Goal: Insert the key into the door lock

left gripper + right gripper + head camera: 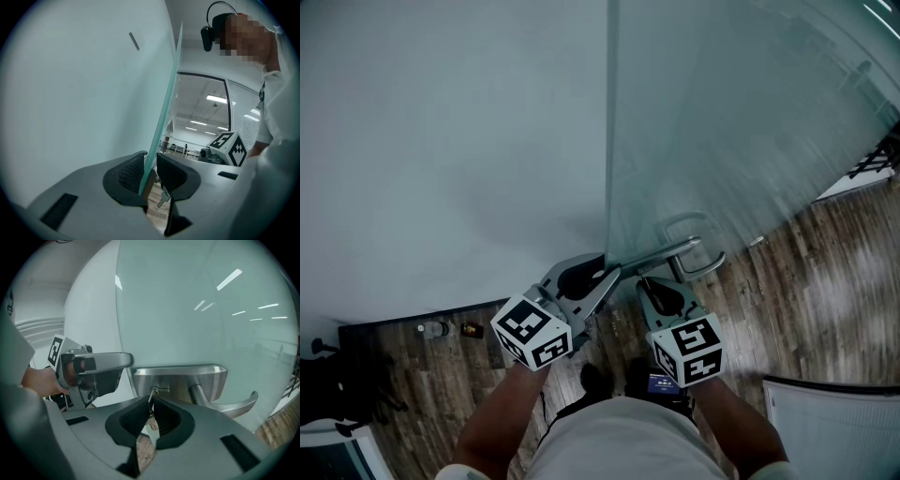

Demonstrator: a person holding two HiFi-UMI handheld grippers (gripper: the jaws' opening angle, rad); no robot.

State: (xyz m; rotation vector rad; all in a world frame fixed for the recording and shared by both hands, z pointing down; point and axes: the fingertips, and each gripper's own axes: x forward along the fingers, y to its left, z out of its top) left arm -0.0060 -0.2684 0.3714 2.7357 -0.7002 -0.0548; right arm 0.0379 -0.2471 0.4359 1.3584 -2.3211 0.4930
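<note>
Your right gripper (pixel 150 400) pinches the key (pixel 149 406) by its head, with the tip right at the lock cylinder (pixel 153 391). It looks like small, stiff, slippery metal, so I'd stay on the flat faces. Your left gripper (pixel 149 157) clamps the glass door (pixel 162 123) by its edge.

Left gripper (pixel 149 174) seems clamped shut, right gripper (pixel 151 409) pinched tight, both pointing forward.

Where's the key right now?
Right gripper view, centre: the key is pinched in the right gripper, tip at the keyhole, left of the lever handle.
</note>
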